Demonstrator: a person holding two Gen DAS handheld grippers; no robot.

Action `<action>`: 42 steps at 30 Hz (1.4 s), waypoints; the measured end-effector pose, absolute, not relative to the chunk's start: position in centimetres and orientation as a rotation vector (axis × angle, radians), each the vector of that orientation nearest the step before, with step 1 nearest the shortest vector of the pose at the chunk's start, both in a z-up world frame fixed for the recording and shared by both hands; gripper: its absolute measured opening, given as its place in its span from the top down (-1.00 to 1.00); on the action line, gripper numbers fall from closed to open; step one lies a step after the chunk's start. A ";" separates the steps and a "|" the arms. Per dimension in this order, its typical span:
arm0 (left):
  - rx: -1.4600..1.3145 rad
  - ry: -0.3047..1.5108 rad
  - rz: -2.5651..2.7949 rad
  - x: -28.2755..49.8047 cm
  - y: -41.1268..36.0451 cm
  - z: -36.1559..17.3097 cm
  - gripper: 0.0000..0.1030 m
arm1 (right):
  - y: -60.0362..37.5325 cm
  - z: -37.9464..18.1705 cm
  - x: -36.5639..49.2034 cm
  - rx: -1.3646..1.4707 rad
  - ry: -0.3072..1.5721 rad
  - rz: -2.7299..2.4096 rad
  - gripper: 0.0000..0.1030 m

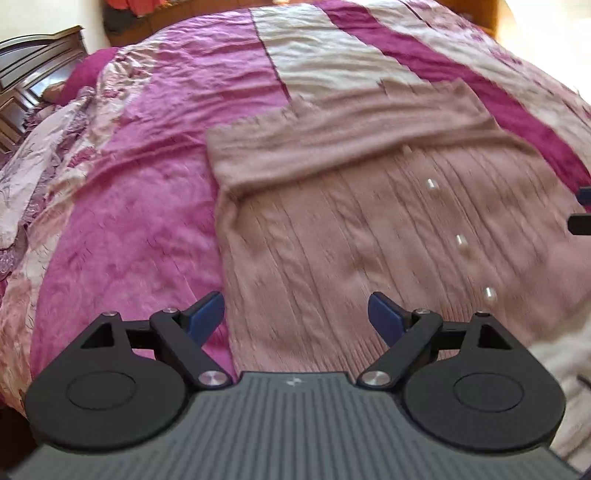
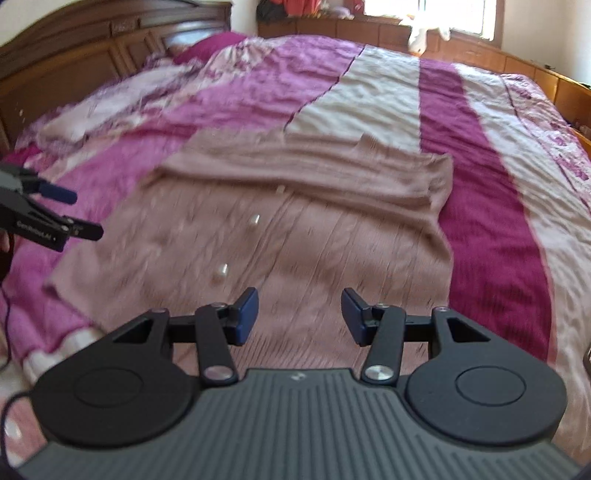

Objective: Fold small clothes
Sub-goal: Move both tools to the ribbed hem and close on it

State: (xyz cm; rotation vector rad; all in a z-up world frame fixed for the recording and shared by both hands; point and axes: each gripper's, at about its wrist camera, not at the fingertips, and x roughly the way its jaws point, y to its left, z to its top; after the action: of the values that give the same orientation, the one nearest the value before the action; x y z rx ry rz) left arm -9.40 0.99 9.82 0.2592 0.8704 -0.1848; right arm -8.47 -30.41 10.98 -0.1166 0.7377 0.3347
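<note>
The right claw (image 2: 300, 317) hovered, jaws apart, over the dusty-pink ribbed knit cardigan (image 2: 295, 221) lying on the magenta-and-cream striped bedspread (image 2: 480, 166); left claw (image 2: 79, 214) alongside.

Pink, magenta and cream striped bedspread (image 2: 480, 155) across bed, wrinkled. Dark carved wooden headboard (image 2: 85, 55) at far left. White soft toy (image 2: 419, 37) on wooden ledge (image 2: 332, 27) by window (image 2: 458, 14).

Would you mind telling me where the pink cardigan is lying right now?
The pink cardigan lies flat on the striped bedspread, straight ahead of both open grippers in each wrist view, its sleeves folded across the far end and its pearly buttons facing up.
</note>
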 end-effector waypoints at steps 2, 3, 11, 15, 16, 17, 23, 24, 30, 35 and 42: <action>0.286 0.889 -0.216 -10.3 0.6 9.0 -0.75 | -30.0 10.3 -9.0 -0.137 0.761 0.348 -0.01; 0.300 0.899 -0.229 -10.4 0.6 8.7 -0.75 | -29.9 9.9 -9.3 -0.150 0.772 0.355 -0.01; 0.448 0.952 -0.337 -12.5 -1.4 6.0 -0.84 | -28.4 8.1 -11.2 -0.320 0.829 0.408 -0.33; 0.522 0.985 -0.387 -12.8 -2.4 4.3 -0.85 | -28.0 7.0 -11.6 -0.405 0.881 0.422 -0.33; 0.541 0.989 -0.391 -12.9 -2.6 3.8 -0.85 | -27.8 6.7 -11.6 -0.430 0.889 0.416 -0.33; 0.561 0.990 -0.388 -12.9 -2.9 3.4 -0.85 | -27.7 6.3 -11.6 -0.457 0.893 0.414 -0.34; 0.598 0.968 -0.348 -11.6 -3.9 1.8 -0.90 | -27.1 5.0 -10.8 -0.494 0.879 0.387 -0.40; 0.585 0.973 -0.340 -11.3 -3.8 1.6 -0.91 | -27.0 4.8 -10.6 -0.504 0.871 0.374 -0.40; 0.553 0.970 -0.325 -10.4 -3.7 1.2 -0.91 | -26.9 3.9 -9.9 -0.512 0.839 0.343 -0.39; 0.542 0.963 -0.338 -9.9 -3.8 1.1 -0.75 | -27.1 3.9 -9.8 -0.478 0.823 0.338 -0.13; 0.529 0.911 -0.354 -10.6 -4.2 2.0 0.30 | -27.1 4.5 -10.0 -0.479 0.776 0.320 0.67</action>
State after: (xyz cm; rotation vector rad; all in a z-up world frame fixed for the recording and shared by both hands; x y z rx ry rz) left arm -10.60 -4.25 2.02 0.5289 0.9114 -0.3540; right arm -9.97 -27.11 4.54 -0.4790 0.7763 0.3201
